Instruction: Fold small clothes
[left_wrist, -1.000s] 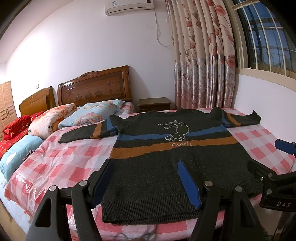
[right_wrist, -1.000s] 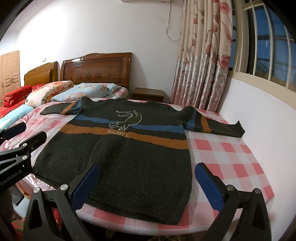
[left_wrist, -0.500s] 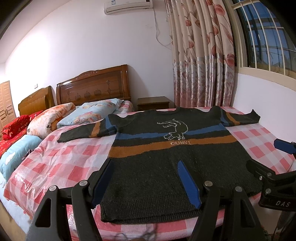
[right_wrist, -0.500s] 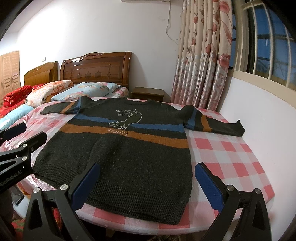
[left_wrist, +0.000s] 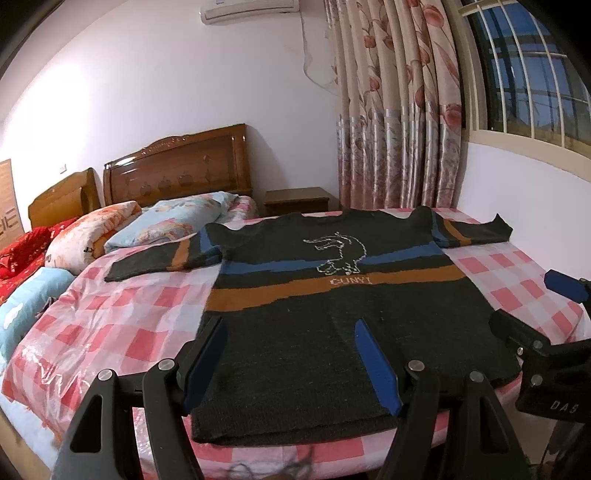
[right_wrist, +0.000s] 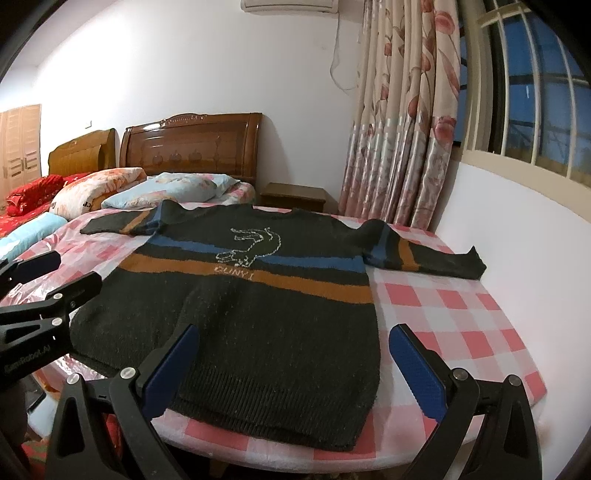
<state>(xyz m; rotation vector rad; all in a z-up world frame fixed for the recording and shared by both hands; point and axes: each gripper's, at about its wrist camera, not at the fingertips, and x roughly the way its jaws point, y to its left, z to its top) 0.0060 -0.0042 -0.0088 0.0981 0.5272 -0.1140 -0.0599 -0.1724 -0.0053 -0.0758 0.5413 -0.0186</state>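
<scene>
A dark knitted sweater with a blue stripe, an orange stripe and a white animal outline lies spread flat, sleeves out to both sides, on a round table under a pink checked cloth. My left gripper hovers open above the hem's left part, nothing between its blue pads. My right gripper stands open over the hem's right corner, also holding nothing. Each gripper shows at the edge of the other's view: the right gripper and the left gripper.
Behind the table are two beds with wooden headboards, pillows and red bedding. A wooden nightstand stands by the flowered curtain. A white wall under a barred window runs close along the table's right side.
</scene>
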